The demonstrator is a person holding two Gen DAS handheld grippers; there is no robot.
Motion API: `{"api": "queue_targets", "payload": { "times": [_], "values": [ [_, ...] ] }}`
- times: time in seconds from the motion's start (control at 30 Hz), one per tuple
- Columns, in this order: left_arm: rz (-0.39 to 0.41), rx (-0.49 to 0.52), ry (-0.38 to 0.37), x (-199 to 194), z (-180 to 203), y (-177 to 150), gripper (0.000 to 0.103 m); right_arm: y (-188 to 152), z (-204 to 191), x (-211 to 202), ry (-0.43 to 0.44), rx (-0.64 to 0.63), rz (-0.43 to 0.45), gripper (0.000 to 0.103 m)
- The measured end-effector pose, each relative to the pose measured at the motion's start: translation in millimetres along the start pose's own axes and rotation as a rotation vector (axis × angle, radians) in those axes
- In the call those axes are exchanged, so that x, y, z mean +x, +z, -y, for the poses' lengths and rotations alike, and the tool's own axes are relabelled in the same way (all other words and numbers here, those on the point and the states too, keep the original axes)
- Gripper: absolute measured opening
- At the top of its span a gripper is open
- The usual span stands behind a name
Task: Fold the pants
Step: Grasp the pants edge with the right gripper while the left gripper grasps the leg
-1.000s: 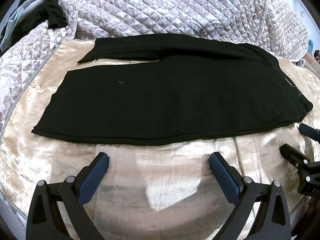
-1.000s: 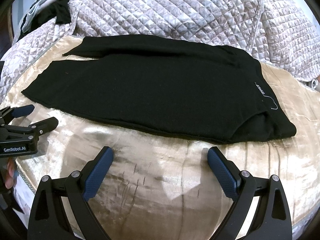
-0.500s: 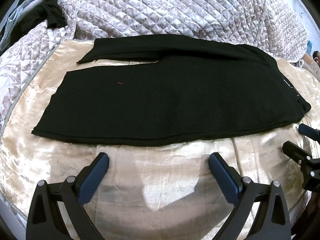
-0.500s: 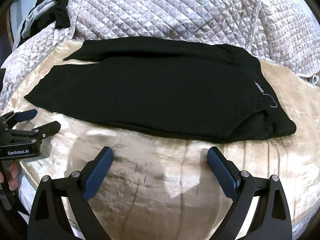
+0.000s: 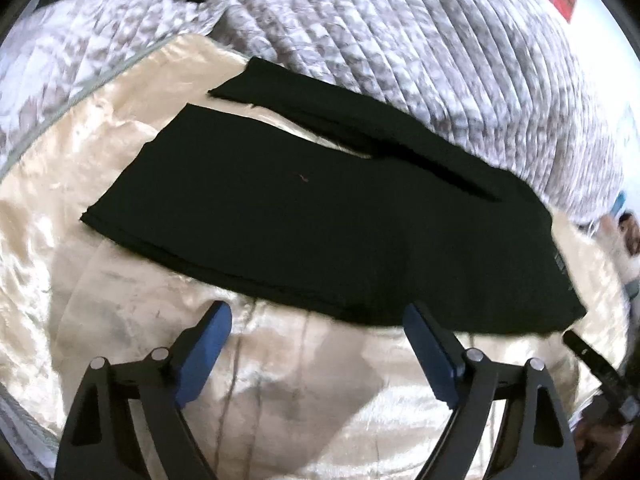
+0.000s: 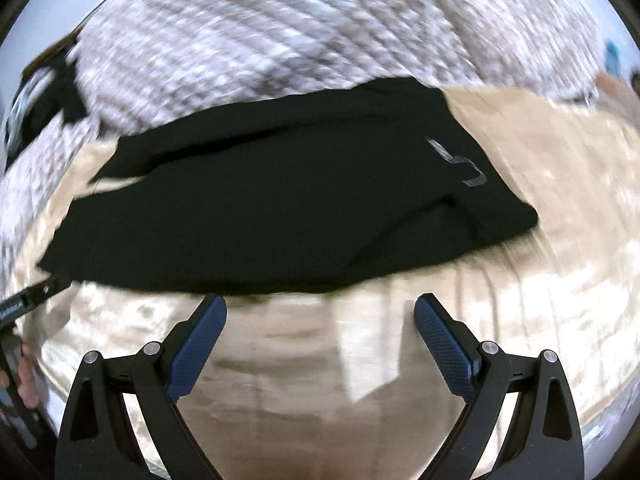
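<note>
Left gripper [image 5: 316,320]: jaws stand wide apart and have just been closing a little; nothing between the blue pads [image 5: 202,354]. Its right fingertip sits at the near hem of the pants; whether it touches the cloth cannot be told.

Right gripper [image 6: 320,312]: jaws wide apart, empty, poised just short of the near edge of the pants [image 6: 280,200]. Both views are blurred.

Pants: black, laid flat across a cream satin sheet [image 5: 280,400]. In the left view the two leg ends part toward the far left, with sheet showing between them. In the right view the waist end lies right, bearing a pale printed logo [image 6: 460,164].

Behind the pants: quilted grey-patterned bedspread [image 5: 400,40], bunched up.
</note>
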State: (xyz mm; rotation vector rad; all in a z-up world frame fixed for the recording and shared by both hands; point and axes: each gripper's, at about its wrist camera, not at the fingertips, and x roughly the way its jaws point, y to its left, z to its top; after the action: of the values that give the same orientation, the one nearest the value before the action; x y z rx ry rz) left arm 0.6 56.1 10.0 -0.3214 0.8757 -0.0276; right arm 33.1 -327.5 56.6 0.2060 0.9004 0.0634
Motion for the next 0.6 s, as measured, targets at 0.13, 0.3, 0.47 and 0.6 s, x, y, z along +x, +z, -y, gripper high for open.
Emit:
{"api": "queue_targets", "payload": {
  "times": [0.13,0.3,0.47,0.6],
  "values": [
    [0.008,-0.079,-0.028,6,-14,8,0.089,11,19,3,0.05,0.113,0.006,0.095],
    [0.03,-0.156,-0.065,15,-27,21,0.087,29,37,15,0.103,0.228,0.02,0.092],
    [0.062,-0.186,-0.041,23,-35,32,0.074,42,63,27,0.157,0.377,0.047,0.076],
    [0.071,-0.212,-0.024,28,-41,40,0.058,44,78,30,0.175,0.464,0.066,0.054]
  ]
}}
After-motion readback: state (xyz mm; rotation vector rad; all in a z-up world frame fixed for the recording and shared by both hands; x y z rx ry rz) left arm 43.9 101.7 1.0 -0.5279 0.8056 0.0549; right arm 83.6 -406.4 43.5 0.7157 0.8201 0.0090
